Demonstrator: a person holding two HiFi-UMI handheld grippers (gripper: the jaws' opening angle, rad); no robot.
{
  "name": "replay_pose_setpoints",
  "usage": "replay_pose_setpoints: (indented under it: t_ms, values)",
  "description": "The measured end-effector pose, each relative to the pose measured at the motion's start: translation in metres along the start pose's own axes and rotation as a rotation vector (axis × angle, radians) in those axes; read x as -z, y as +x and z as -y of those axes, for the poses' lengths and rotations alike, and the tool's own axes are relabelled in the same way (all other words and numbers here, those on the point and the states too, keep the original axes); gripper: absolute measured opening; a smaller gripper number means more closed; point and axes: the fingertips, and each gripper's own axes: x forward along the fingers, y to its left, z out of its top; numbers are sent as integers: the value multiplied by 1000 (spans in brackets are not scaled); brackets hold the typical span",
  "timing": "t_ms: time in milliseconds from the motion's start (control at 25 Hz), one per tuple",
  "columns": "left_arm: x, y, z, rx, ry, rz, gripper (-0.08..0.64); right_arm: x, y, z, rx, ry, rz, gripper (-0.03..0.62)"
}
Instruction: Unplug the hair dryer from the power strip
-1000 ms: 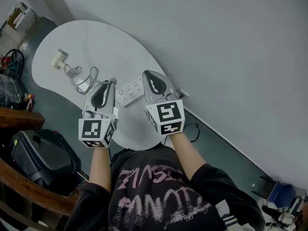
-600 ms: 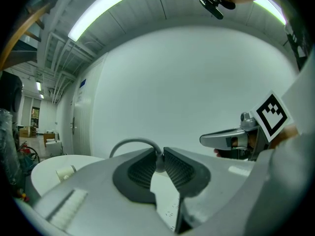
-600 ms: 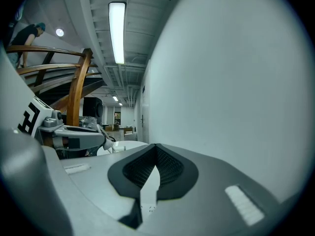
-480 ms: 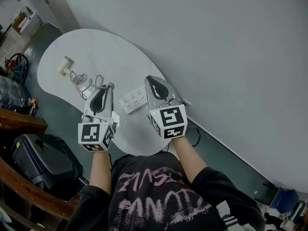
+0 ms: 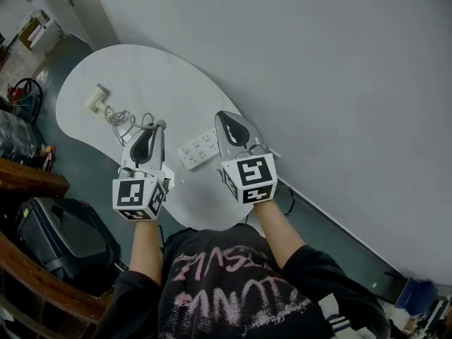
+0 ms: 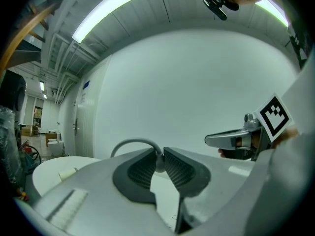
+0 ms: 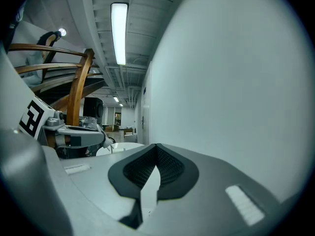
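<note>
Hair dryer [image 5: 94,99] lies at the far left of the white table [image 5: 162,69], long axis diagonal, nozzle end too small to tell. Its grey cord [image 5: 123,119] runs to the left gripper [image 6: 159,161], which is clamped on it just left of the power strip [image 5: 198,149]. Right gripper [image 7: 156,149] has just closed, pads together and empty, and hides the strip's right end from above; black case [image 5: 60,224] on the floor at left.

In the head view the table [image 5: 155,76] fills the upper left, with the wall [image 5: 318,62] along its right edge. On it the hair dryer [image 5: 94,98] lies at upper left. Its cord [image 5: 121,116] trails down-right to the left gripper [image 5: 161,124]. The power strip [image 5: 198,149] lies at centre, between that gripper and the right gripper [image 5: 220,114].
</note>
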Motion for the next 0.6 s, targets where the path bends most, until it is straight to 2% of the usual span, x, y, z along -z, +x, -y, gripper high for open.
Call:
replay_pose_setpoints:
  t_ms: [600]
  values:
    - [-3,4,1,1,15,8,55,-5,3,-1,-15,-8,21,9]
